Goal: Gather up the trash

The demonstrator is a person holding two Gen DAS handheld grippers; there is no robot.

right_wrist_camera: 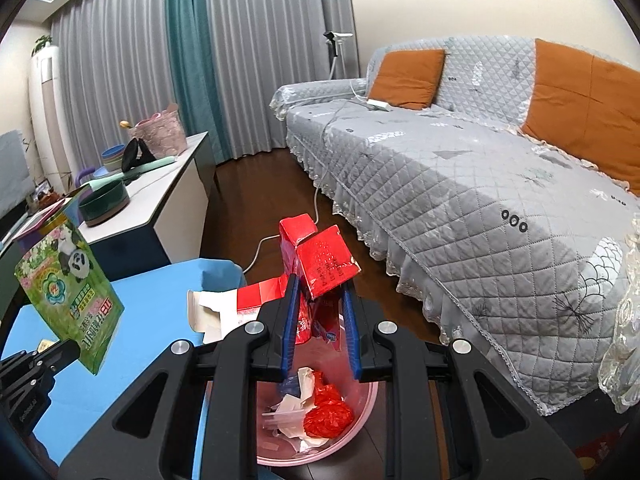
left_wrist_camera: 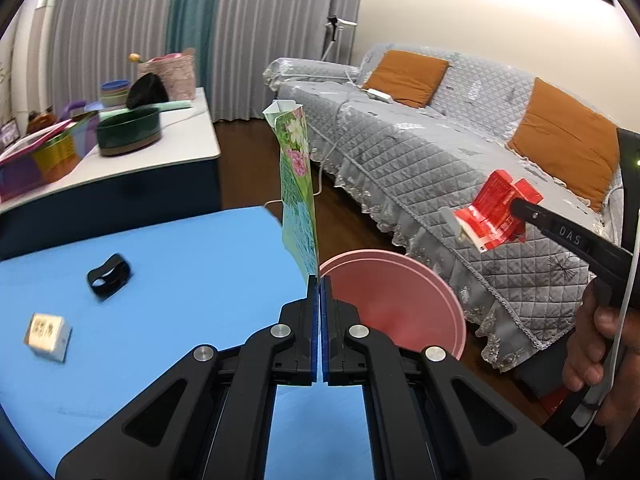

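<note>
The pink waste bin (right_wrist_camera: 320,446) stands on the floor just beside the blue worktop (left_wrist_camera: 168,280), between it and the grey sofa (right_wrist_camera: 480,200), and it already holds crumpled red and white scraps. The right tongs (right_wrist_camera: 320,320) hang directly above the bin, their blue pads part-way apart with the flattened red carton (right_wrist_camera: 320,260) between them; whether the grip is firm or already slack I cannot tell. The left tongs (left_wrist_camera: 320,292) are pressed narrow on the bottom edge of a green floral packet (left_wrist_camera: 298,184), held upright near the bin's rim on the worktop side. The step in hand looks like dropping: the carton wants a wider opening to fall in, then the packet needs carrying over the bin. A black tape ring (left_wrist_camera: 109,276) and a small white box (left_wrist_camera: 47,336) lie on the worktop, well apart from the bin (probably the next pickups).
</note>
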